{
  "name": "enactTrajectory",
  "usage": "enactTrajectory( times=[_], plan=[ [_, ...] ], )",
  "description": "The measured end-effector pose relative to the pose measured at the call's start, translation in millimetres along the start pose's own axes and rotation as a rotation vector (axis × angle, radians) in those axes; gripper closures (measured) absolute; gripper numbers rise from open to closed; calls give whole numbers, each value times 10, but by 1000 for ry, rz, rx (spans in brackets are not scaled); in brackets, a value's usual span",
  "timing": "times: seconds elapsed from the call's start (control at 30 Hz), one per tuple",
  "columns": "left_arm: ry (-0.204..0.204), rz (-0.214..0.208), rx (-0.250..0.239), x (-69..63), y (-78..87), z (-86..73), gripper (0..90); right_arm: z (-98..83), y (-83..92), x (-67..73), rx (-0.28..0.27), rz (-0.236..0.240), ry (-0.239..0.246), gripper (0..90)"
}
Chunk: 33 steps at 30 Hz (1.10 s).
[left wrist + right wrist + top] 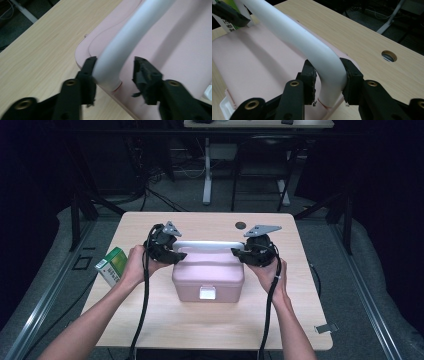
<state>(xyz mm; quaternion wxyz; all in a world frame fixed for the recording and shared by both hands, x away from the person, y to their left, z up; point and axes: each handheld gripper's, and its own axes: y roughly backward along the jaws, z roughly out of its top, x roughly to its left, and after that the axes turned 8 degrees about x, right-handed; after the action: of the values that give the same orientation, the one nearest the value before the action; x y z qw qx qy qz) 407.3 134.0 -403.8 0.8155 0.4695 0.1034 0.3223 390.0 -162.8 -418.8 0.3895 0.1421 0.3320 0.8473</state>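
Wooden table; both forearms converge on pink box handle.

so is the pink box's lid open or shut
Shut: in the high view the lid lies flat on the pink box, with the white latch down over its front.

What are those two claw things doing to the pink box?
A person holds a claw-like gripper in each hand over a pink box on the table. The right gripper is clamped on one end of the box's white handle. The left gripper sits around the handle's other end, but its jaws stand apart, only one pad touching. A green carton lies at the table's left edge.
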Motion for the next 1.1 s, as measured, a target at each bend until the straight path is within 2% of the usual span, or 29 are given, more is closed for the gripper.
enactTrajectory(
  times=[0.17,0.43,0.53,0.77,0.93,1.03,1.1],
  plan=[
    [-1,10,-24,-14,75,-77,205,-9,1,-4,-2,0,11,679],
    [36,2,-70,9,213,-255,84,3,1,-17,2,8,14,681],
    [31,15,-69,-12,267,-327,54,14,1,-20,4,12,15,682],
    [26,-21,13,-46,333,-526,3,24,7,-20,14,16,15,684],
    [0,-66,122,-72,337,-663,1,24,11,-14,9,16,19,686],
    [-15,-77,158,-101,324,-724,1,28,15,-19,14,20,20,687],
    [-15,-89,163,-101,309,-775,1,30,10,-27,15,22,16,688]
  ],
)
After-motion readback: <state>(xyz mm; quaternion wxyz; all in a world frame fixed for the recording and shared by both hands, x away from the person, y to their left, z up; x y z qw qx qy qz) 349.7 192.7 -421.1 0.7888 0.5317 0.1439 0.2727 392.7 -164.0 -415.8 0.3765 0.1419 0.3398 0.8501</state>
